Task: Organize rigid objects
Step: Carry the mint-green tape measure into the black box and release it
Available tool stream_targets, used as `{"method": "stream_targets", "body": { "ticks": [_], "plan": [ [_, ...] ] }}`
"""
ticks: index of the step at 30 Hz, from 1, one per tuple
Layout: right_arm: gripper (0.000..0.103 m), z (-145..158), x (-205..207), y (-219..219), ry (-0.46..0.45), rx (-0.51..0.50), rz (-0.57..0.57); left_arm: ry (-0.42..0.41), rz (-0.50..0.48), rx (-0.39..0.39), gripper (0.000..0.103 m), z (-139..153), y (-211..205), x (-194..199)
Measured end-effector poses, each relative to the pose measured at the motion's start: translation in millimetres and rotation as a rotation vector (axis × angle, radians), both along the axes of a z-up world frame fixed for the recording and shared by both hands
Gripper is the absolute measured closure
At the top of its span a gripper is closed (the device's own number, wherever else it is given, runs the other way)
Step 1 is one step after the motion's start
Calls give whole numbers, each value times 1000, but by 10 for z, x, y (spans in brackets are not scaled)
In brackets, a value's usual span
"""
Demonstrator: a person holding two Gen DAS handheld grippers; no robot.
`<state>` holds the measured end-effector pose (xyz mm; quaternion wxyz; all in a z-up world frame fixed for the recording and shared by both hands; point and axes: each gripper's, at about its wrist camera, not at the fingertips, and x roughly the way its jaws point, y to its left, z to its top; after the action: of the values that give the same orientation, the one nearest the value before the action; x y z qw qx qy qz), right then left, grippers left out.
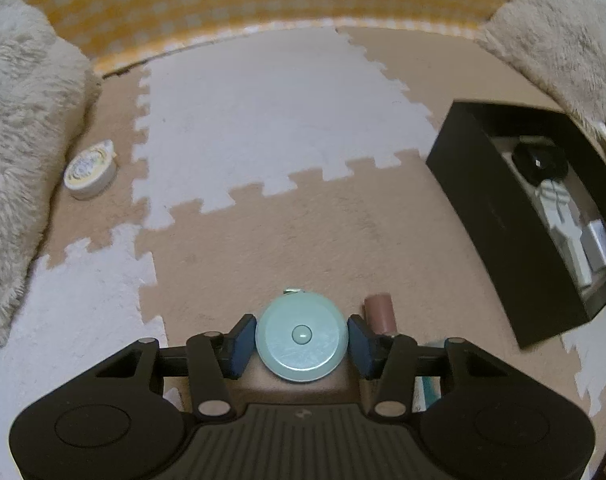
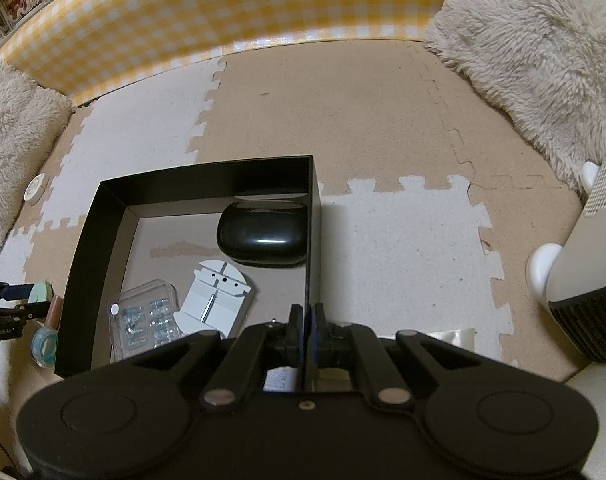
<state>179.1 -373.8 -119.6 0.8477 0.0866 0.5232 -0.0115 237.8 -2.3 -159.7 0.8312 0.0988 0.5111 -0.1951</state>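
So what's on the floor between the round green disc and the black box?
A brown tube lies beside the green disc; past it, bare mat up to the black box, in the left wrist view.

a pale mint-green round disc (image 1: 302, 336) is seen between blue pads (image 1: 241, 344). a black rectangular box (image 2: 115, 216) is set on interlocking beige-and-white foam mats (image 2: 383, 128). a yellow-and-white checked fabric wall (image 2: 223, 12) is shown behind.
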Motion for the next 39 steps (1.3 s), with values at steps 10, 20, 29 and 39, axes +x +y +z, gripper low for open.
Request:
{"method": "stream_targets", "body": {
  "ticks": [10, 20, 29, 39],
  "plan": [
    [99, -7, -5, 3, 1, 5, -3, -64, 29, -144, 53, 352, -85, -69],
    [100, 58, -34, -63, -17, 38, -18, -115, -62, -275, 53, 648, -565, -380],
    [100, 60, -29, -70, -14, 36, -15, -107, -170, -368, 53, 709, -1182, -579],
    [100, 63, -31, -58, -14, 28, -11, -14, -194, -398, 53, 383, -1654, -596]
  ]
}}
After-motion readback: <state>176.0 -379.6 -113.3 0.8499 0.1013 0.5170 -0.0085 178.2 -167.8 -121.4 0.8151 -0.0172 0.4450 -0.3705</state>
